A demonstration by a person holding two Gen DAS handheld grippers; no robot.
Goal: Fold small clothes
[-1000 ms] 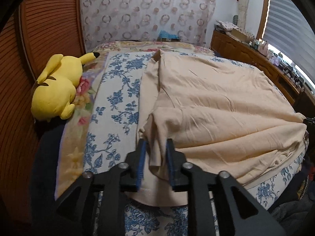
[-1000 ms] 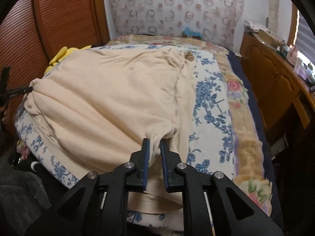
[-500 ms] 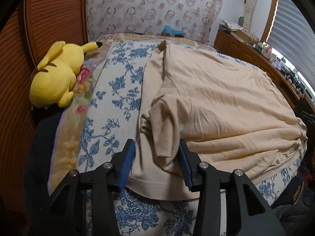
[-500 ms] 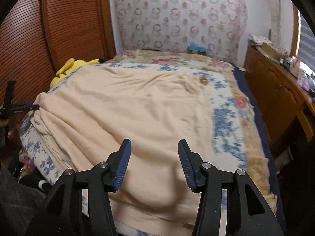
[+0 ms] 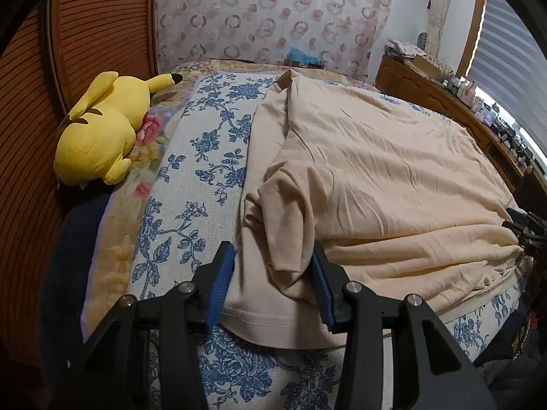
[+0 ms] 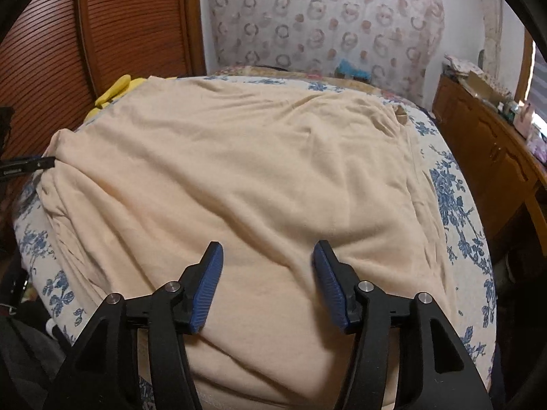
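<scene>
Hovering nearest: two grippers, left gripper and right gripper, both with jaws spread, holding nothing. One beige garment lies spread on the floral bedspread, sleeve folded inward. Farther left: one yellow plush toy.

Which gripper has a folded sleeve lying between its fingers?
The left gripper: the shirt's folded sleeve lies between its open fingers. The right gripper hovers over flat cloth.

place: home bedroom | cues: floral bedspread, plush toy, wooden dresser
</scene>
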